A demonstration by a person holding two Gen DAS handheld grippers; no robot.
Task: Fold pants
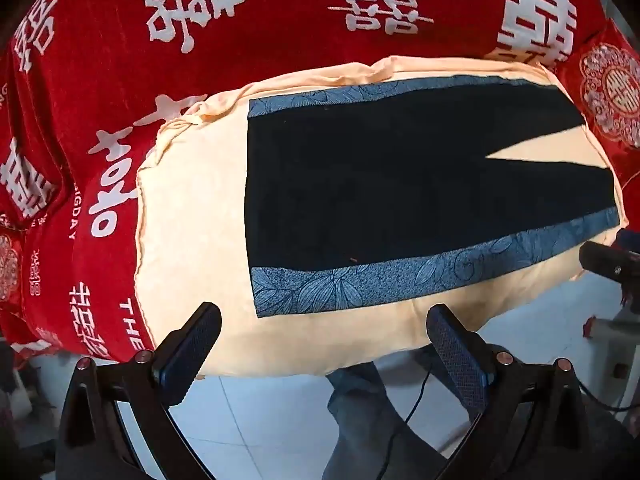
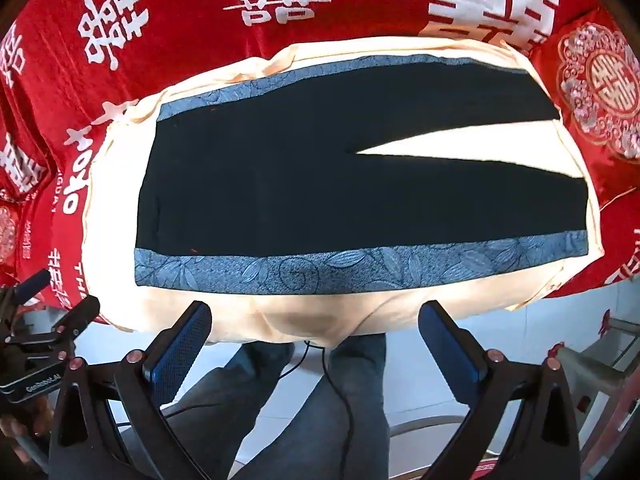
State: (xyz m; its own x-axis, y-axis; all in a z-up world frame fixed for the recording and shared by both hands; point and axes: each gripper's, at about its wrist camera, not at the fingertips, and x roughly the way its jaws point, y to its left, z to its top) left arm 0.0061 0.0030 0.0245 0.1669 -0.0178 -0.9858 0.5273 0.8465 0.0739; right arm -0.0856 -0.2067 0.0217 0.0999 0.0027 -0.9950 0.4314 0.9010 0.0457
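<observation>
Black pants with blue leaf-patterned side stripes lie spread flat on a cream cloth, waistband to the left, both legs running right with a narrow wedge of cloth showing between them. In the right wrist view the same pants fill the middle. My left gripper hangs open above the cream cloth's near edge, short of the near blue stripe, nothing between its fingers. My right gripper is open too, over the near edge just below the stripe, holding nothing.
A red bedspread with white characters lies under the cream cloth. A red embroidered cushion sits at the right. Below the bed edge are a pale tiled floor, a person's legs and a black cable. The left gripper's body shows at lower left.
</observation>
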